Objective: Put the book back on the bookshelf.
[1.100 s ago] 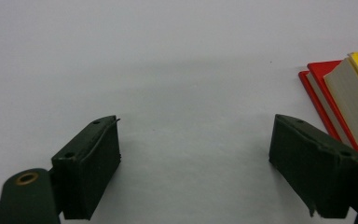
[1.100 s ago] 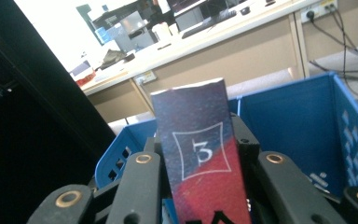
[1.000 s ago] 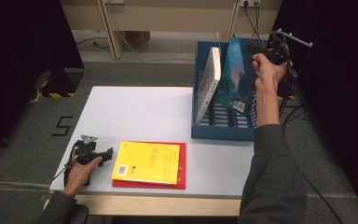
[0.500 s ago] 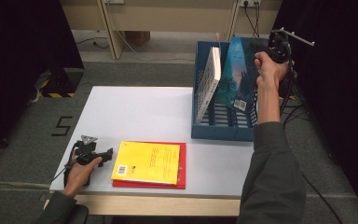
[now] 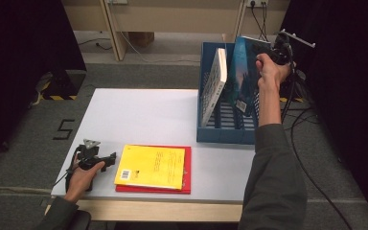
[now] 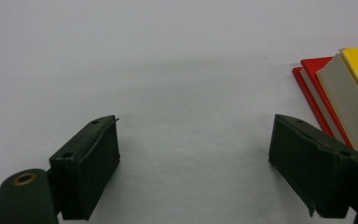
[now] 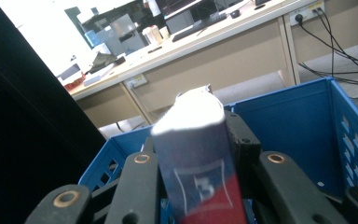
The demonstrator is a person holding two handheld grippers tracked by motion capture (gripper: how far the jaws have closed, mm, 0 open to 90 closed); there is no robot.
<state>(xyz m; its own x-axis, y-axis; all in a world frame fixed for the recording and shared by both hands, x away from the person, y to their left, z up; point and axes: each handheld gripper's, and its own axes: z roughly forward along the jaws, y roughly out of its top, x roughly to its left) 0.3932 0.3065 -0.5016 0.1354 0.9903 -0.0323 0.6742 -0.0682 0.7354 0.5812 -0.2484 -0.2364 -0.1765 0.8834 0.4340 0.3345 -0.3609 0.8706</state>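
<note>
Right arm: stretched forward along the table's right edge, sleeve running up from the bottom of the high view, hand raised over the blue crate (image 5: 220,134) at the table's far right corner.
Right gripper (image 5: 274,48): held up at the top of the dark blue book (image 5: 243,72), above the crate's right side.
Right fingers: clamped on that book. The right gripper view looks straight along the book (image 7: 196,154) with a black finger pressed on each side of it, so it's a proper grip, not just hovering.
Dark blue book: stands on end inside the crate, leaning a bit, lower end down in the crate and top edge in the gripper.
White book (image 5: 214,84): also in the crate, left of the dark blue one, tilted against the crate's left wall.
Left arm: short reach from the near left corner of the table, the hand curled around the left gripper (image 5: 103,160), which lies low on the table.
Left fingers: wide apart, nothing between them, just bare table (image 6: 168,70) in the left gripper view.
Yellow book (image 5: 152,166): flat near the table's near edge, on top of a red book (image 5: 188,184), just beside the left gripper's fingers.
</note>
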